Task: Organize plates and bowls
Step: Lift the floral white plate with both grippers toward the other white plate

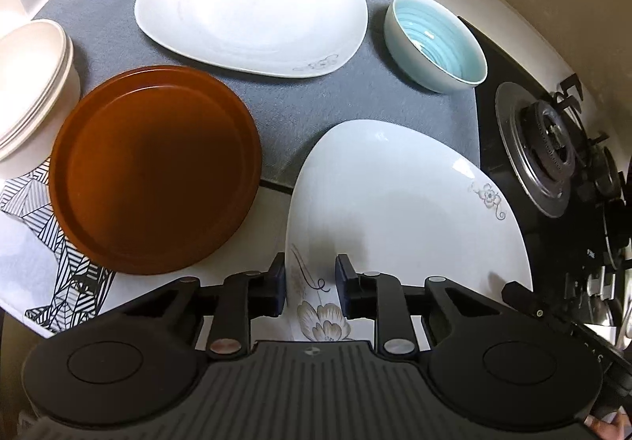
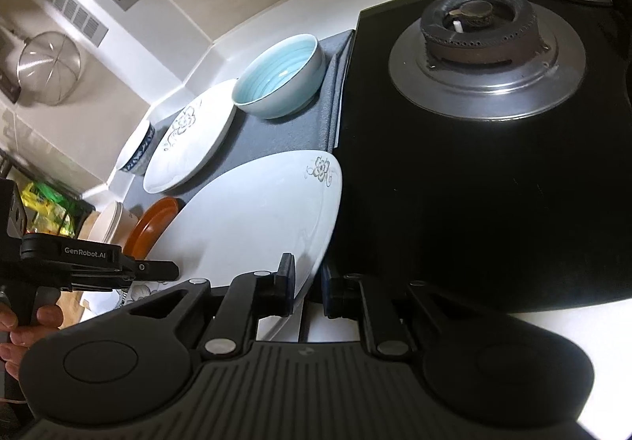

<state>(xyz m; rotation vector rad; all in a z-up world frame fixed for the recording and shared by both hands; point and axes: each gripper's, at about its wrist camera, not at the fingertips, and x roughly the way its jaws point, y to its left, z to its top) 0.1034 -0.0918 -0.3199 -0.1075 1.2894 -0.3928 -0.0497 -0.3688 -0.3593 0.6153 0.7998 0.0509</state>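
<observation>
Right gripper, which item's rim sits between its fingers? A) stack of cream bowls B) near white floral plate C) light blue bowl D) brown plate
B: in the right wrist view the right gripper straddles the edge of the near white floral plate; whether the pads touch it is unclear.

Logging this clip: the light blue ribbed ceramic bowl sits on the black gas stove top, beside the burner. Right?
Not quite. The light blue ribbed ceramic bowl sits on the grey mat, next to the black gas stove top, not on it. The right wrist view shows this.
</observation>
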